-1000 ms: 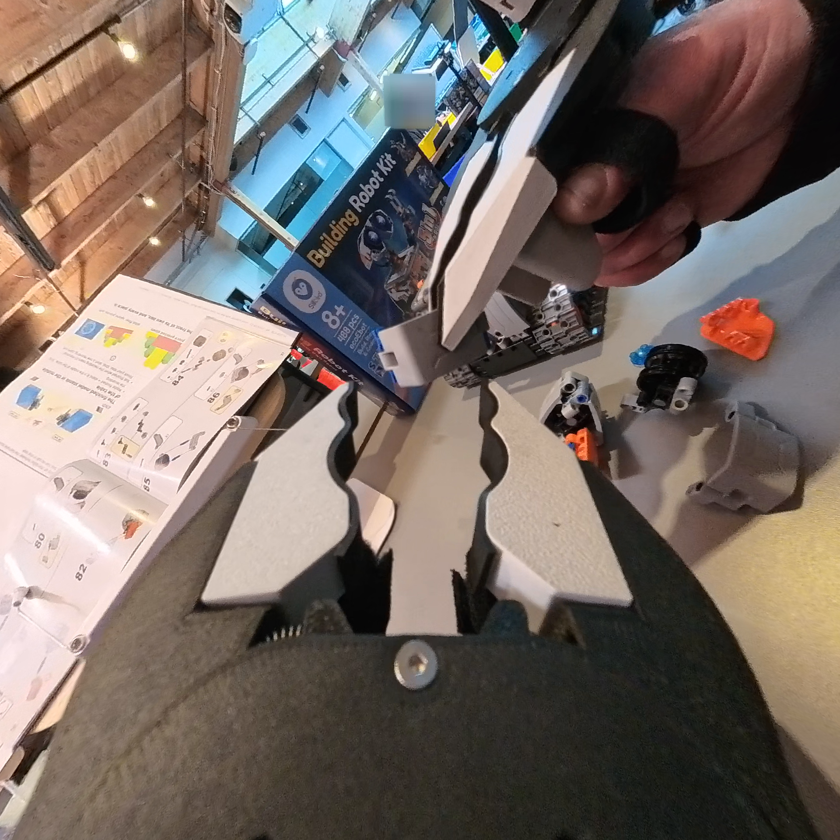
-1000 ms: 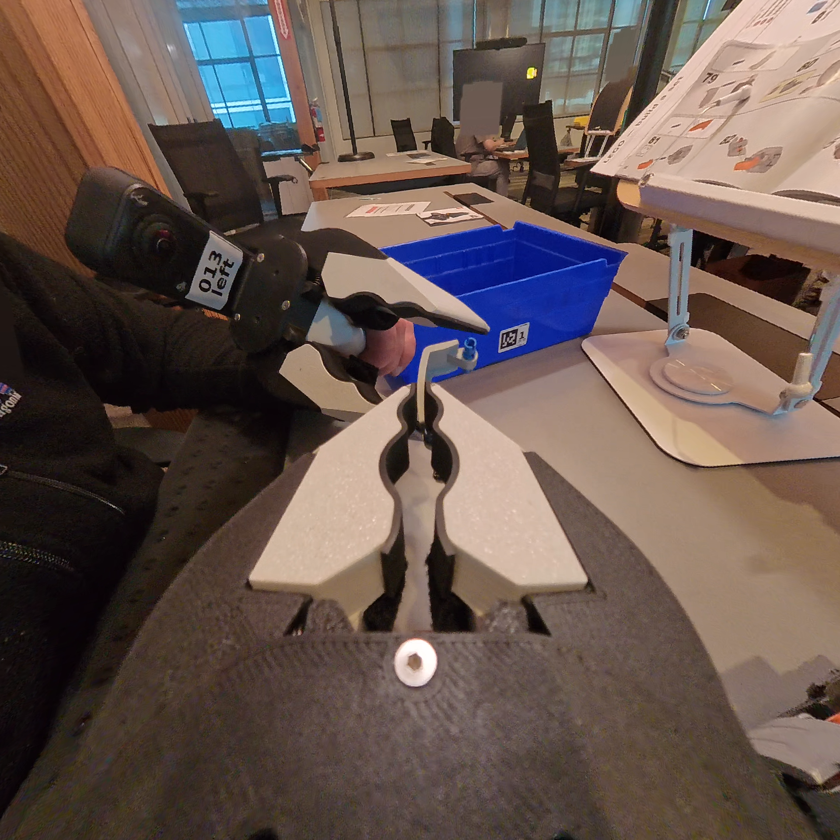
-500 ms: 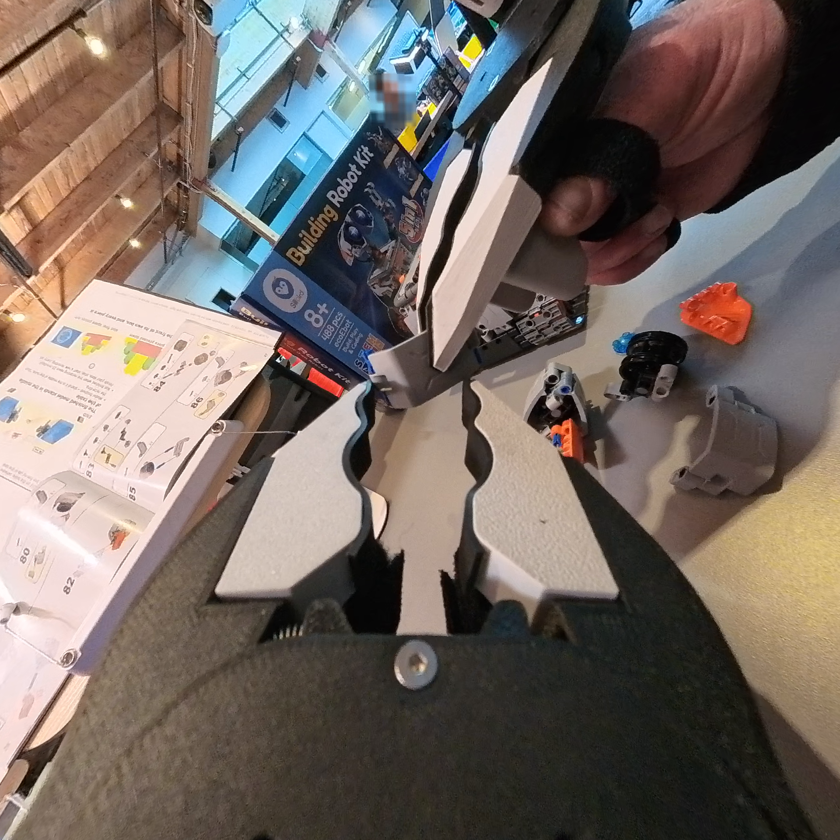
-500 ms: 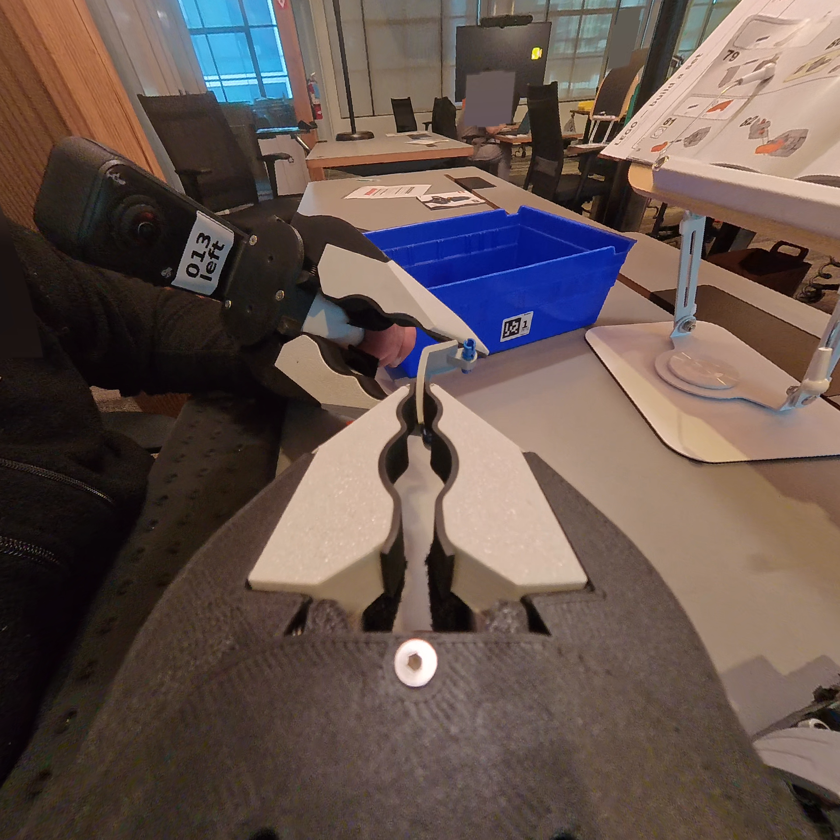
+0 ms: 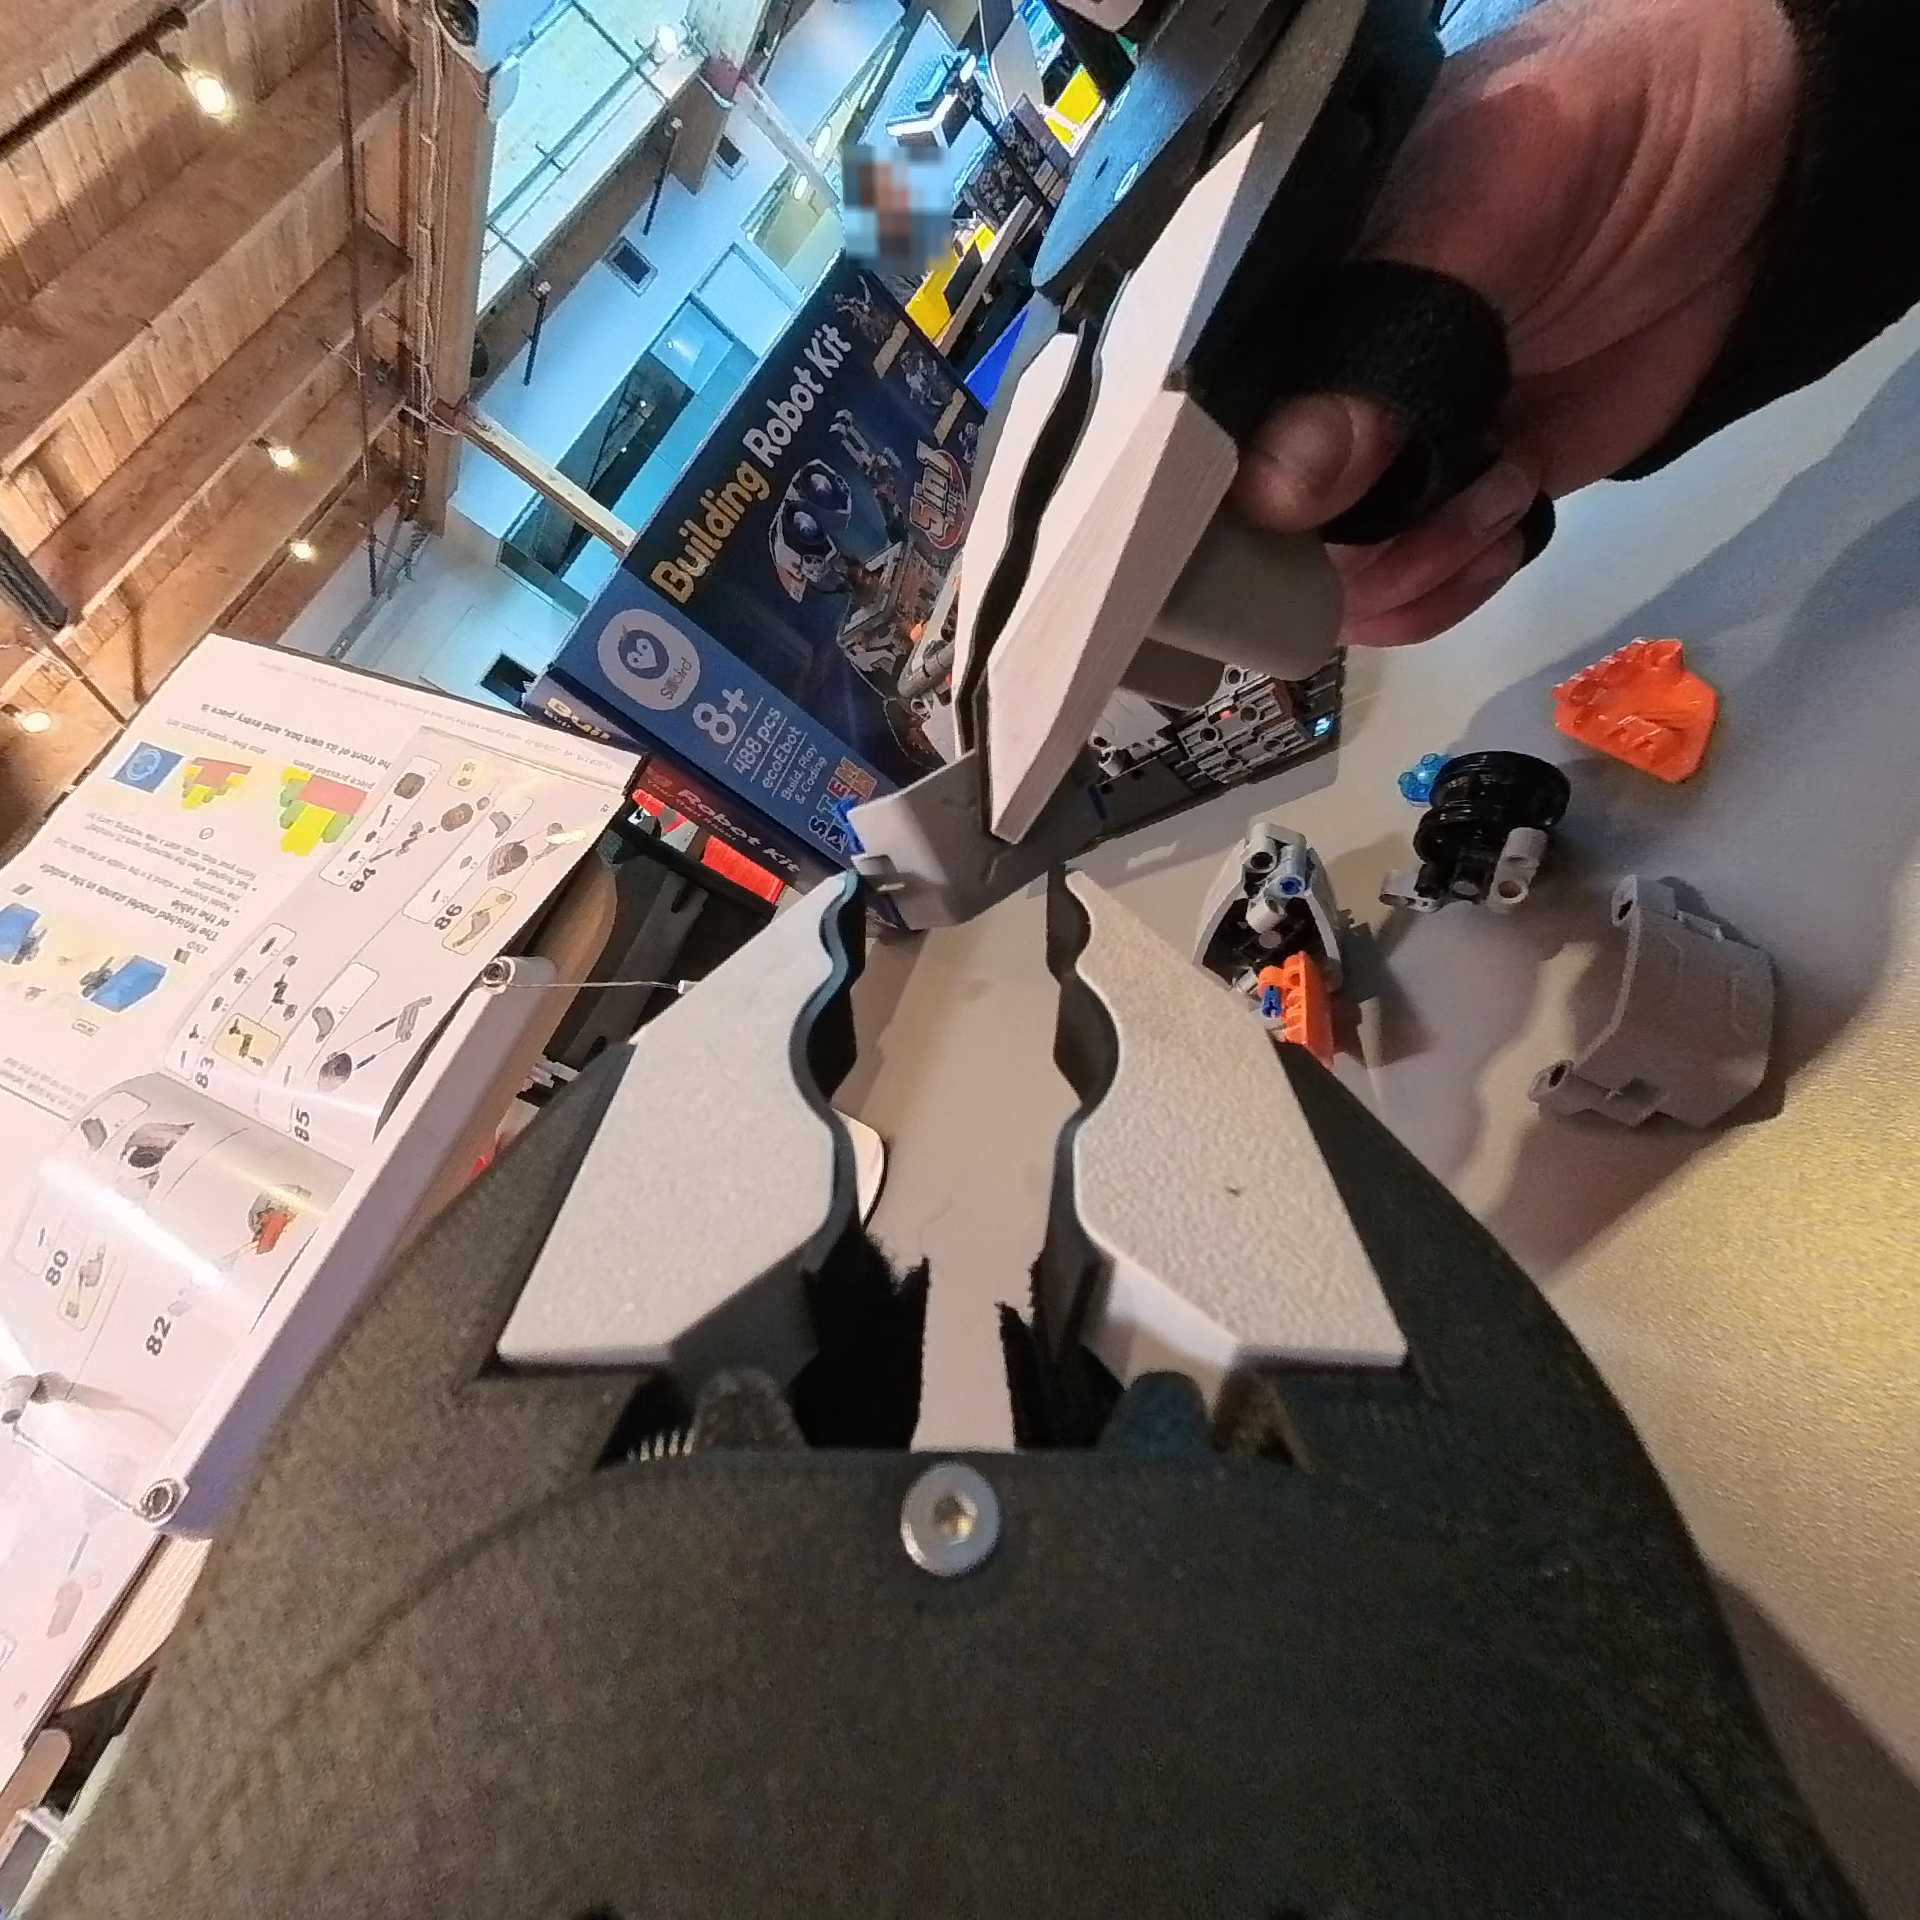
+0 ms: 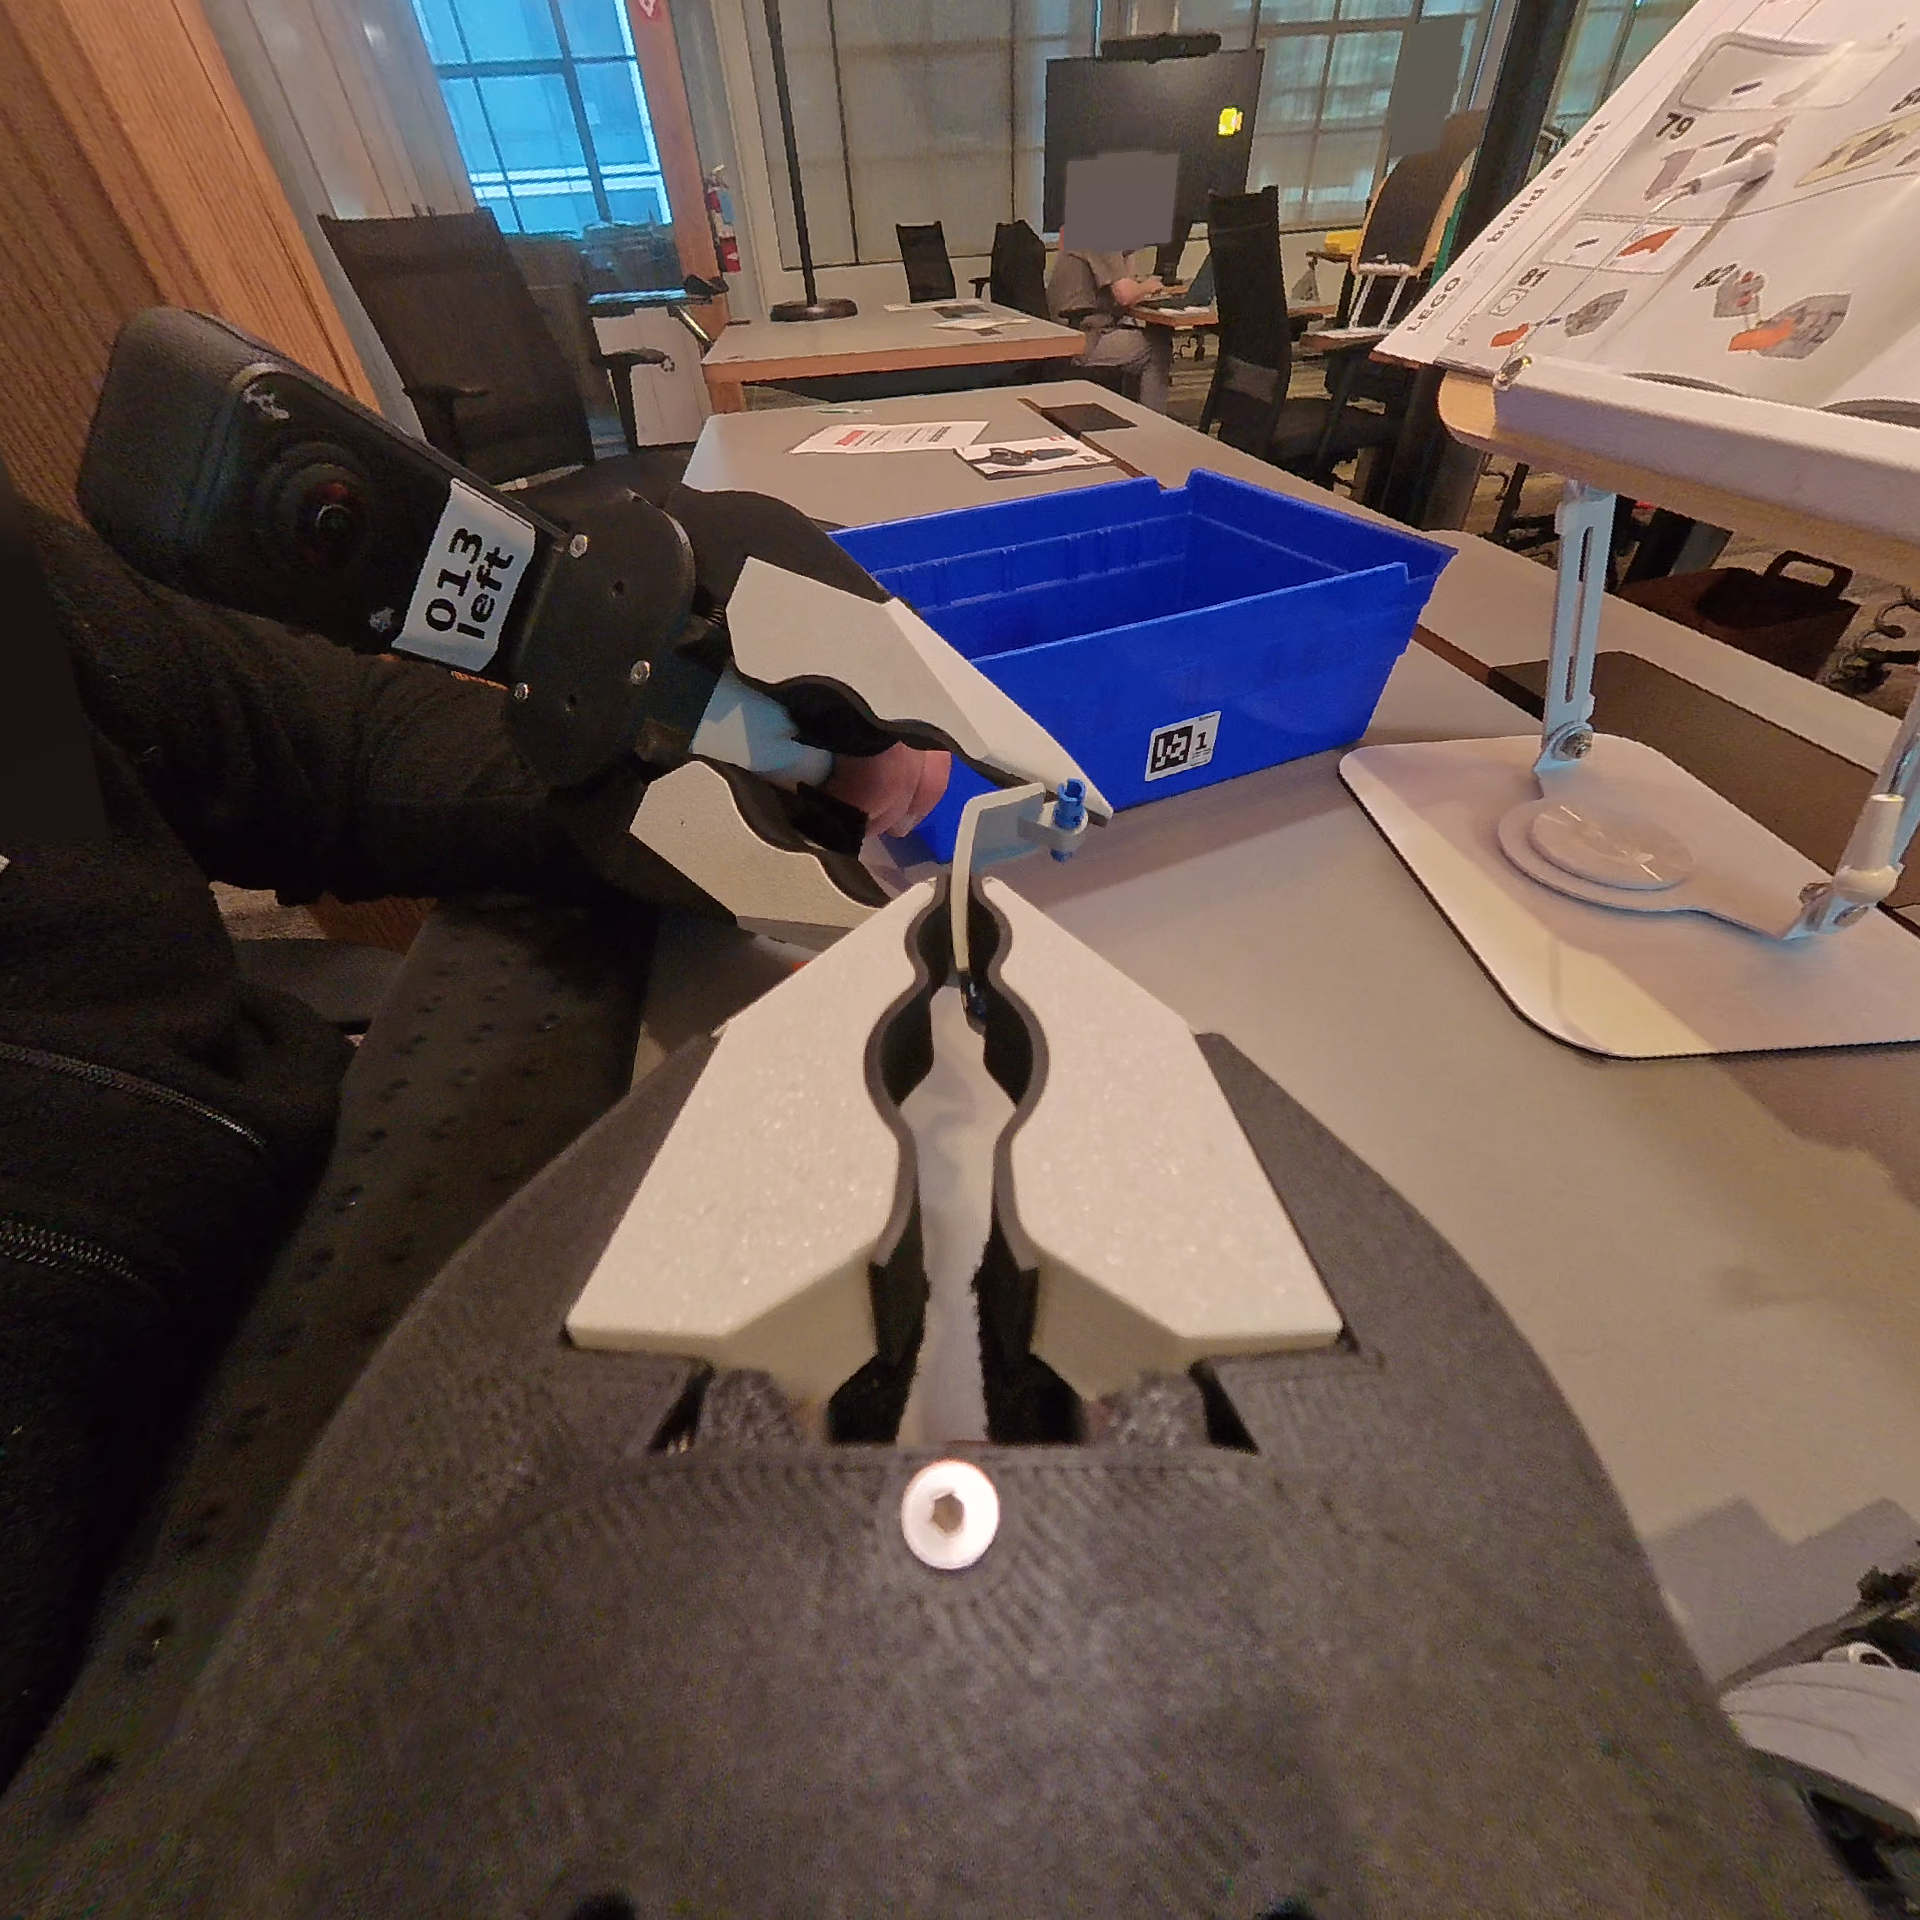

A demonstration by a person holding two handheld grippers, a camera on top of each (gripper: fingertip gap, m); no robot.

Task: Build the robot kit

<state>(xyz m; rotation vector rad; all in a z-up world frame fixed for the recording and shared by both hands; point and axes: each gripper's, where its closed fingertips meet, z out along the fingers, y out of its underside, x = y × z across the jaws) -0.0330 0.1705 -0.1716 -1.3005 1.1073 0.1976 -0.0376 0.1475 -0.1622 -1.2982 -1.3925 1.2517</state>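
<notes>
My right gripper (image 6: 961, 894) is shut on a thin curved grey panel piece (image 6: 971, 842) with a small blue pin (image 6: 1068, 805) at its far end, held above the grey table (image 6: 1299, 1039). My left gripper (image 5: 954, 894) is open, and the panel's free end (image 5: 920, 847) sits just at its tips, close to the left finger. I cannot tell if they touch. In the left wrist view the right gripper (image 5: 997, 821) comes down from above, held by a hand (image 5: 1558, 260). In the right wrist view the left gripper (image 6: 987, 857) reaches in from the left, with its upper finger (image 6: 914, 665) above the pin.
A blue bin (image 6: 1195, 665) stands behind the grippers. An open instruction booklet (image 5: 260, 935) rests on a white stand (image 6: 1610, 935). A kit box (image 5: 790, 582), a dark block assembly (image 5: 1226, 727), an orange part (image 5: 1636, 717), a black wheel (image 5: 1481, 821) and a grey shell (image 5: 1683, 1018) lie on the table. Left and right tips are no more than a few centimetres apart. From the left gripper's tips to the grey shell (image 5: 1683, 1018) is close to 11 cm.
The left gripper has moved up to the panel, so the panel's end now sits at its tips. Its jaws have narrowed somewhat. The right gripper keeps its hold.
</notes>
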